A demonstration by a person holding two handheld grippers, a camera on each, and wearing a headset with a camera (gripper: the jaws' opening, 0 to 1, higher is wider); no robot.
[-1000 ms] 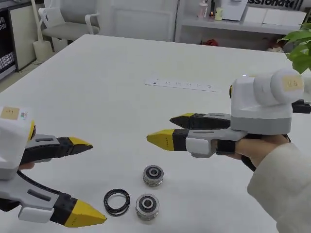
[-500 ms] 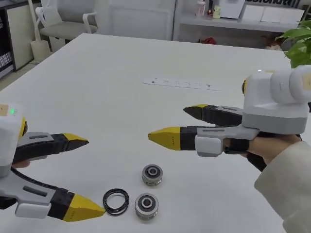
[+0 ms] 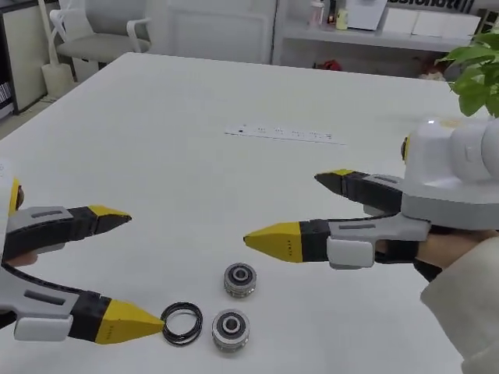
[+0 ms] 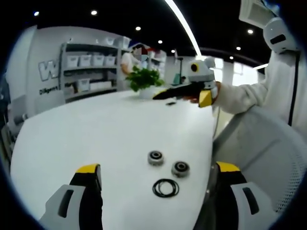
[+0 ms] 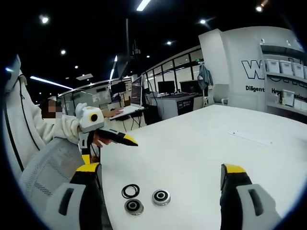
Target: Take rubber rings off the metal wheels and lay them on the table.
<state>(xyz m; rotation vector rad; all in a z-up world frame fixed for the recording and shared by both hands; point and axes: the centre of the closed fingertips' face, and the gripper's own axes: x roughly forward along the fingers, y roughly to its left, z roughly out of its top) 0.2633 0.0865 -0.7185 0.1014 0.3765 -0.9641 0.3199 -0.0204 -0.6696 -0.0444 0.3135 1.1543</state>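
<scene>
Your left gripper (image 3: 144, 269) has its jaws spread wide with nothing between them. Its lower yellow tip sits just beside the loose rubber ring (image 3: 182, 323), which lies flat on the table (image 3: 195, 156). Your right gripper (image 3: 281, 209) is likewise agape and empty, hovering above the table just beyond the two metal wheels (image 3: 239, 280). These sit close together, one just beside the loose ring and the other a little farther from you. Expect any ring to be light, soft and stretchy, and likely grippy against metal, so it will probably peel off rather than slide. The wheels look small, dense and smooth, and liable to skid or roll if nudged. Judging by that, pinch a wheel across its flat faces with one gripper, then catch the rubber at the rim's edge with a single tip of the other. Each wheel shows a dark band round its rim, but it is too small to tell whether that is rubber or metal. The loose ring's outline looks doubled, so it may be two thin rings overlapping. The left gripper's body is cut off at the head view's edge.
</scene>
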